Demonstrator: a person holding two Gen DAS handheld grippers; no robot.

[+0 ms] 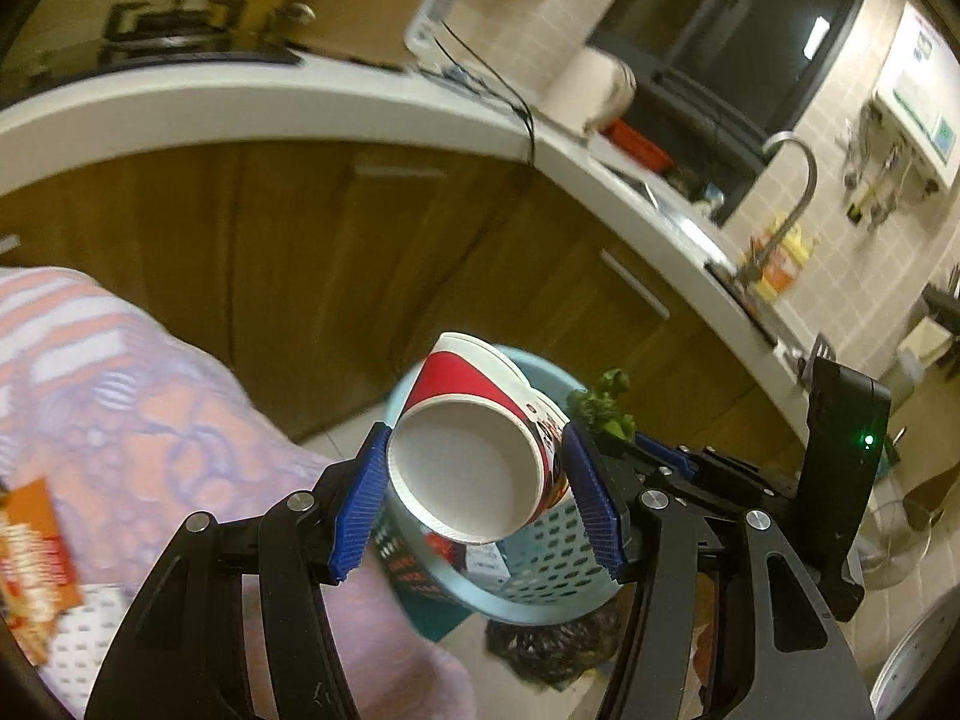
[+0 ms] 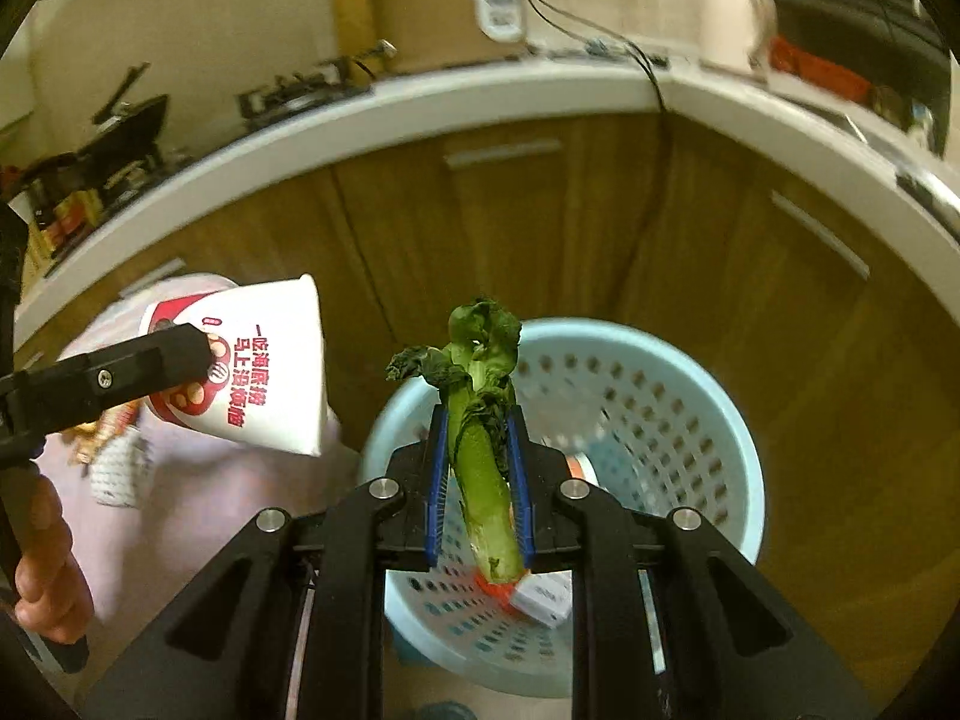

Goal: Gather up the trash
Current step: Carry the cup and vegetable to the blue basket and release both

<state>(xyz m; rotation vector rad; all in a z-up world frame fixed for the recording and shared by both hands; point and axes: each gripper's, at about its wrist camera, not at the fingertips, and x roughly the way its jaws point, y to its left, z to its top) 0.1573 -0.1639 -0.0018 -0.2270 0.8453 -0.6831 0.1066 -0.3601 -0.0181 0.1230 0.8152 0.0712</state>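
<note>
The left gripper (image 1: 474,498), fingers clamped on a paper cup (image 1: 480,444), and the right gripper (image 2: 478,480), fingers clamped on a vegetable stalk (image 2: 483,420), hung over the blue basket (image 2: 714,420) at lower frame, seemingly for dropping.

1. The left claw (image 1: 474,474) has its jaws set wide apart, the blue ribbed pads (image 1: 360,507) pressed on either side of a paper cup (image 1: 480,450), which lies tilted with its open mouth facing the camera.
2. In the right wrist view, the left claw (image 2: 204,360) reaches in from the left edge, its black finger lying across the cup's (image 2: 264,366) printed side.
3. The right claw (image 2: 480,480) has its jaws drawn close together, the blue pads (image 2: 438,480) clamping a green vegetable stalk (image 2: 483,450) that stands nearly upright between them.
4. A bare hand (image 2: 45,570) grips a dark handle at the lower left edge of the right wrist view.
</note>
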